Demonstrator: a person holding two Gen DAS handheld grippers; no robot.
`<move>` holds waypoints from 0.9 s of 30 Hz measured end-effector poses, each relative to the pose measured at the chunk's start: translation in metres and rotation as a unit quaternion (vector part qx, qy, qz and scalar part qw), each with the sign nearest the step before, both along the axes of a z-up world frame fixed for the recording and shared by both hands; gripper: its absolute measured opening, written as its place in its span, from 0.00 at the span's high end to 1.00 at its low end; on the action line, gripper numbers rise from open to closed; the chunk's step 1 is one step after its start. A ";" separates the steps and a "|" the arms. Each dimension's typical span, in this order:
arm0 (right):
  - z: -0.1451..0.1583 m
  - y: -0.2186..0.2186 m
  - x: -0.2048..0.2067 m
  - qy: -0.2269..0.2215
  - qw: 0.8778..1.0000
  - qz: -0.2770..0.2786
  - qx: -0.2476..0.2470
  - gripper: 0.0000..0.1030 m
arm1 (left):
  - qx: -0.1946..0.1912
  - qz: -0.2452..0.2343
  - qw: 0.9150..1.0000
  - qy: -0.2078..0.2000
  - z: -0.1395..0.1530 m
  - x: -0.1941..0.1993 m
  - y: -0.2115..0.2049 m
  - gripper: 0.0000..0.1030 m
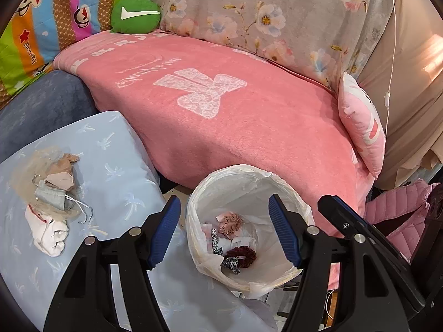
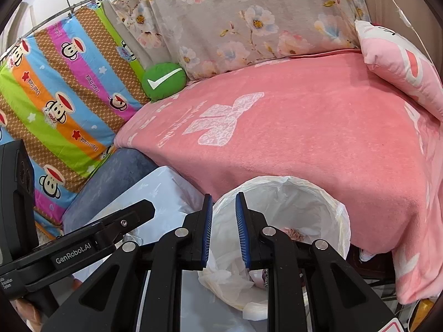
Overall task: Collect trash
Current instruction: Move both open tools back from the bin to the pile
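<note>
The left claw (image 1: 224,229) hangs wide and empty right over the lined bin (image 1: 288,188) — scrunchies (image 1: 241,254) and scraps lie at its bottom; more trash (image 1: 49,193) sits in a heap on the blue cushion (image 1: 116,149), well to that claw's left; the right claw (image 2: 223,232) stands narrow, gripping nothing, above the bin's near rim (image 2: 342,221).

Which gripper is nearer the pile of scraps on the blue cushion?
Left. The left gripper hangs open over the bin, beside the scrap pile; the right gripper sits beyond it.
</note>
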State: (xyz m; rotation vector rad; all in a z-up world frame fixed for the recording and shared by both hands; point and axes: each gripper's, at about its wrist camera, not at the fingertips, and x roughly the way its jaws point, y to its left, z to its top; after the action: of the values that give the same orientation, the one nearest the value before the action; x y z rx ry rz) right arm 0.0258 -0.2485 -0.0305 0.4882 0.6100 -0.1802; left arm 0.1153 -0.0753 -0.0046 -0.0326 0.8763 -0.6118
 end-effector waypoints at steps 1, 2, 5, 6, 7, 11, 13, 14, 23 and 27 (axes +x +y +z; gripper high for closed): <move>0.000 0.001 0.000 0.000 1.000 0.001 -0.001 0.82 | 0.000 0.001 1.000 0.000 0.000 0.000 0.001 0.39; 0.000 0.003 0.001 0.000 1.000 0.003 -0.002 0.82 | 0.000 0.002 1.000 0.000 0.000 0.000 0.003 0.39; 0.001 0.006 0.004 0.002 1.000 0.008 -0.004 0.82 | -0.001 0.007 1.000 0.000 -0.001 0.000 0.007 0.39; 0.001 0.008 0.004 0.002 1.000 0.010 -0.005 0.82 | -0.001 0.009 1.000 0.000 -0.001 0.000 0.009 0.39; 0.001 0.010 0.005 0.003 1.000 0.012 -0.005 0.82 | -0.001 0.011 1.000 0.000 -0.001 0.000 0.011 0.39; 0.001 0.018 0.009 0.005 1.000 0.022 -0.009 0.82 | -0.004 0.020 1.000 0.003 -0.003 0.002 0.019 0.39; 0.001 0.023 0.011 0.006 1.000 0.028 -0.011 0.82 | -0.004 0.025 1.000 0.005 -0.004 0.003 0.025 0.39; 0.001 0.026 0.012 0.006 0.999 0.031 -0.012 0.82 | -0.005 0.028 1.000 0.006 -0.005 0.004 0.027 0.39; 0.000 0.057 0.024 0.014 0.998 0.064 -0.020 0.82 | -0.007 0.063 0.998 0.019 -0.013 0.011 0.060 0.39; -0.003 0.072 0.029 0.019 0.997 0.078 -0.024 0.82 | -0.008 0.082 0.996 0.027 -0.020 0.013 0.080 0.39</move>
State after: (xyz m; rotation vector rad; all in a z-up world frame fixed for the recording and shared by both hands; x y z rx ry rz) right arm 0.0545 -0.1768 -0.0330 0.3901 0.6761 -0.0561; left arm 0.1287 0.0046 -0.0241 -0.1346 0.9103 -0.4656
